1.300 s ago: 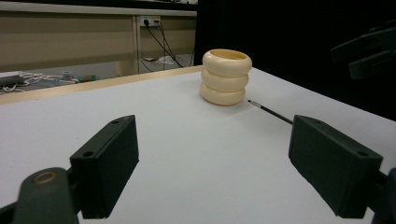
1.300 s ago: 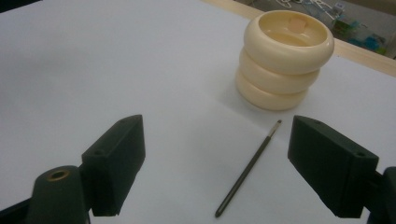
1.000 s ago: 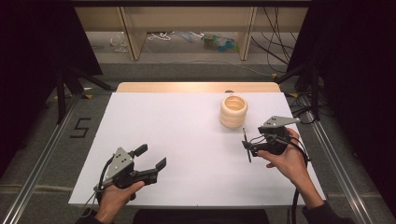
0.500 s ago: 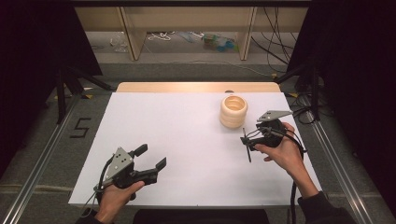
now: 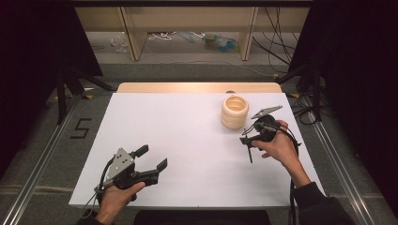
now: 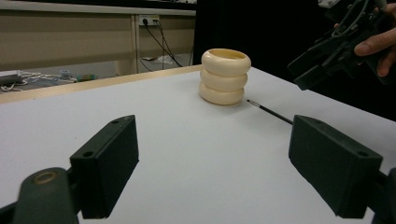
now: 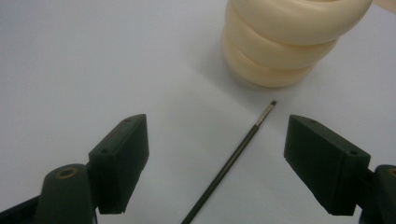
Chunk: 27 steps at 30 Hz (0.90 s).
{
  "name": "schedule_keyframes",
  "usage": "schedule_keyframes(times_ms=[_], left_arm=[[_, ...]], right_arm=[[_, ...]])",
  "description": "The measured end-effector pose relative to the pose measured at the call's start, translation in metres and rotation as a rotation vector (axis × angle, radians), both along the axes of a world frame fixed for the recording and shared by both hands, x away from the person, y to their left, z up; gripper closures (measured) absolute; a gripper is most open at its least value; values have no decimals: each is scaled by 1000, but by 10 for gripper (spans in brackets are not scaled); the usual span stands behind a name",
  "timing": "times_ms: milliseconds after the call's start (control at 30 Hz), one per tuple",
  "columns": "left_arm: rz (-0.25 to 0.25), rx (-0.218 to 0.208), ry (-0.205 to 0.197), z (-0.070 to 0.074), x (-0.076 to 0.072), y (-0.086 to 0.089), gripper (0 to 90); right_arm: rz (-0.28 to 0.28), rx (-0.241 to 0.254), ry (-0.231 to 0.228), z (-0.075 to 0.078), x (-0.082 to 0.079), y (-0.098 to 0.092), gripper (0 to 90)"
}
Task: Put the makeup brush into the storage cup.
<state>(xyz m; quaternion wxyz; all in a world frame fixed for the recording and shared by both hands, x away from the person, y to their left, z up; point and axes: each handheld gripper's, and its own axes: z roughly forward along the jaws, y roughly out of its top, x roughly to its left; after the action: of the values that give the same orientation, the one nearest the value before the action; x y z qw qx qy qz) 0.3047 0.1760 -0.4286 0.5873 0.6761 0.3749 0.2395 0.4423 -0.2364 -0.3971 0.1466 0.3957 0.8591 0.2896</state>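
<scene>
Closing in on a thin black paintbrush point(image 7: 233, 158) lying flat on the white table point(image 5: 187, 140): right gripper point(image 7: 217, 158) moved forward and slightly lower than a second ago, now over the brush with jaws spread wide, one on each side of the handle, nothing pinched yet. Jaws just narrowed a little, brush between them but untouched. Bristle tip pointing away from the gripper, toward a cream ringed holder point(image 7: 289, 42) standing upright just ahead of the jaws and a bit to the right; tip near the holder's base, not touching it. Seen from above, right gripper point(image 5: 253, 136) just beside the holder point(image 5: 234, 111), brush point(image 5: 249, 153) running back beneath the hand. Left gripper point(image 5: 152, 159) unmoved near the table's front edge, jaws apart and empty, well away from the holder, merely facing it. Probably a reach about to become a pick-up: further lowering and squeezing needed before any lift, likely followed by standing the brush in the holder.
</scene>
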Motion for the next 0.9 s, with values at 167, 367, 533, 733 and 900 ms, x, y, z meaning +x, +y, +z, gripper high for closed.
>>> schedule_keyframes(times_ms=[167,367,533,733,900], left_arm=[[-2,0,1,0,0,0,158],[-2,-2,1,0,0,-1,158],[-4,2,2,0,0,0,158],[-6,1,3,0,0,-1,158],[-7,1,3,0,0,-1,158]], right_arm=[[-22,-19,37,-5,8,-1,236],[-44,-40,95,-10,18,-1,245],[-41,-69,144,-19,28,1,259],[-45,-81,175,-25,36,0,263],[-46,-93,202,-29,39,1,263]])
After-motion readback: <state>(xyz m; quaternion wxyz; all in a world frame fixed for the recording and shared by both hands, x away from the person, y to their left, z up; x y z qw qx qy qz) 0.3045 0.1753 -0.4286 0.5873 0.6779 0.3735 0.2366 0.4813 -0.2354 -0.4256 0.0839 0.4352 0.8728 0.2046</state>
